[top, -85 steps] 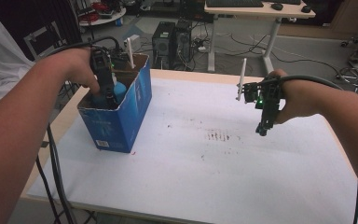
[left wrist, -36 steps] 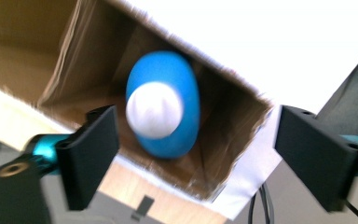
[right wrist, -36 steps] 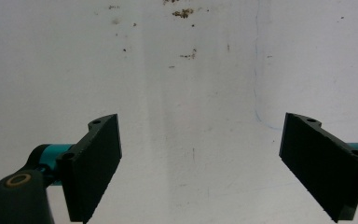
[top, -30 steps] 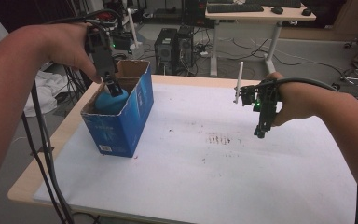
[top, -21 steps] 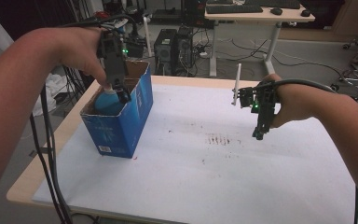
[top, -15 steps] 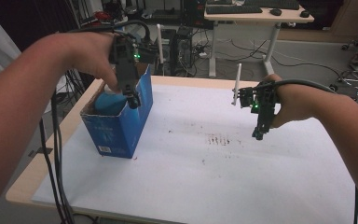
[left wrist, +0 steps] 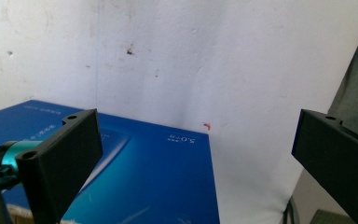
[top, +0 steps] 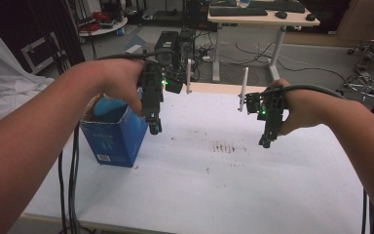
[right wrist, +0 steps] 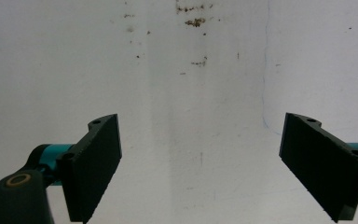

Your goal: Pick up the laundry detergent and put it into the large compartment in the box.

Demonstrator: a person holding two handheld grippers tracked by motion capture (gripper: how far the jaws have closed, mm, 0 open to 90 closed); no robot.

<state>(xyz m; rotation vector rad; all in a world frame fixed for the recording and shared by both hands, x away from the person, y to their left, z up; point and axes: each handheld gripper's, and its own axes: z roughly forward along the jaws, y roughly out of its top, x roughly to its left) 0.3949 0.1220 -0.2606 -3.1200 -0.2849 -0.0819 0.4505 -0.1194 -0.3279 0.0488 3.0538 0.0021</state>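
On the white table (top: 214, 195) stands one blue cardboard box (top: 114, 139) at about nine o'clock, with one light-blue rounded object (top: 108, 106) showing in its open top. Two grippers are held above the table, the left gripper (top: 154, 127) at ten o'clock just beside the box and the right gripper (top: 265, 141) at two o'clock, each with its two black jaws spread wide apart and nothing between them. One patch of brownish stains (top: 222, 146) marks the tabletop near its centre, and two forearms reach in from six o'clock.
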